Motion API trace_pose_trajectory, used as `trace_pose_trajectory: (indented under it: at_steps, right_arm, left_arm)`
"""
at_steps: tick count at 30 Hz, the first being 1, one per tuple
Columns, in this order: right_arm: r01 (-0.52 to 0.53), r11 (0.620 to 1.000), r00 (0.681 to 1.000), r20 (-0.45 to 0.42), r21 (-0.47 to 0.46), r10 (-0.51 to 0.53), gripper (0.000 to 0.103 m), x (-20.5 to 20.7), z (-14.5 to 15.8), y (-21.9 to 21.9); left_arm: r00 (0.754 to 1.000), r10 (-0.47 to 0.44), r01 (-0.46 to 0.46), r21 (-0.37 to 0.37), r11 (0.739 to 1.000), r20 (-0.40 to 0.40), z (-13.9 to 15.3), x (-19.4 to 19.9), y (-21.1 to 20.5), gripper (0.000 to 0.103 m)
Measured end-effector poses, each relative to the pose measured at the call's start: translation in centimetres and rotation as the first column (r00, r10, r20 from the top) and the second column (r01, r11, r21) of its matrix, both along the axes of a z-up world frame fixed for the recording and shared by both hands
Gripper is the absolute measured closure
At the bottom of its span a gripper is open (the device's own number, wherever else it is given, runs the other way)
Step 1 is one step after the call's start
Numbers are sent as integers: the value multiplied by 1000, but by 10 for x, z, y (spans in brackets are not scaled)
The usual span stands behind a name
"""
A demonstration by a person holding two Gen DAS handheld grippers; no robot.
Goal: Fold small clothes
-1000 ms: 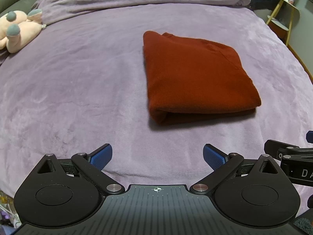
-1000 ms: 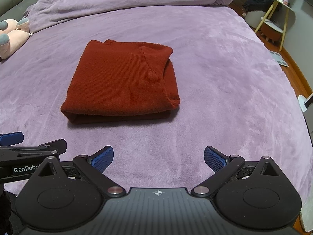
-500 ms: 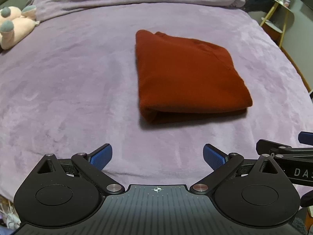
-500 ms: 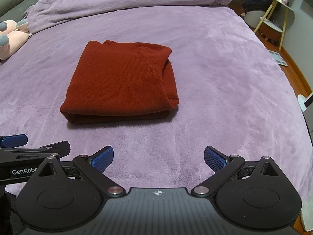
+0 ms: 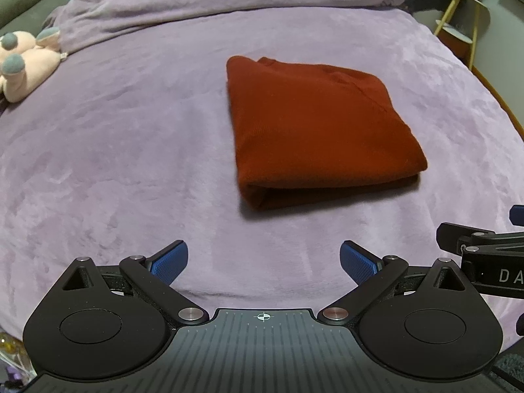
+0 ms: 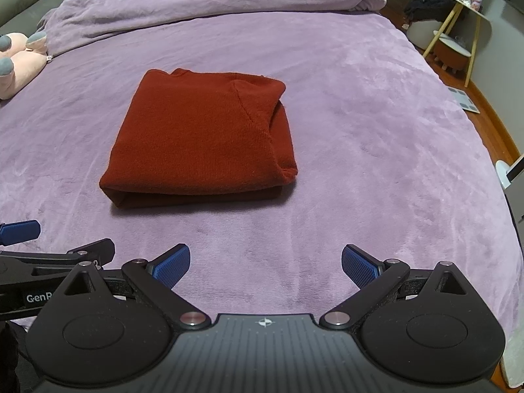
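**Desk:** What do the two grippers show?

**Photographer:** The left gripper (image 5: 263,262) hangs released over the near edge of the bed, its blue fingertips (image 5: 170,260) spread wide with nothing between them. The right gripper (image 6: 265,263) is the same: jaws parted, empty, its blue pads (image 6: 360,267) apart above the purple blanket (image 6: 376,131). Each tool edges into the other's view, side by side at the foot of the bed.

**Desk:** And the garment?

**Photographer:** The rust-red sweater (image 6: 203,137) lies folded into a thick rectangle on the blanket, well ahead of both grippers and touched by neither. Its doubled edge faces the cameras; a seam runs across the top layer. From the left wrist it sits right of centre (image 5: 314,121).

**Desk:** Surroundings?

**Photographer:** A pink plush toy (image 5: 23,65) rests at the far left. A bunched purple duvet (image 6: 213,3) lies across the head of the bed. A yellow-legged side table (image 6: 465,23) stands at right.
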State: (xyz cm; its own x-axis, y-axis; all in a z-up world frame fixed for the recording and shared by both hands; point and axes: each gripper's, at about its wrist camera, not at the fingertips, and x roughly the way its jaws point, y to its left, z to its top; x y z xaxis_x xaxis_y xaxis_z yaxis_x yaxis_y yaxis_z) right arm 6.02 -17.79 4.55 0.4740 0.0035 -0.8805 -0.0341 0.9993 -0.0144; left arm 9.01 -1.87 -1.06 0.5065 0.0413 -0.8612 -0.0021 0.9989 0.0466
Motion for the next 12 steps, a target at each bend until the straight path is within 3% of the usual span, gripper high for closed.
trace_pose_trajectory:
  at_steps: [12]
  right_arm:
    - [-1, 1000, 1000, 8, -12, 2, 4, -2, 2, 1]
  left_arm:
    - [1000, -8, 7, -14, 1000, -24, -1, -2, -1, 1]
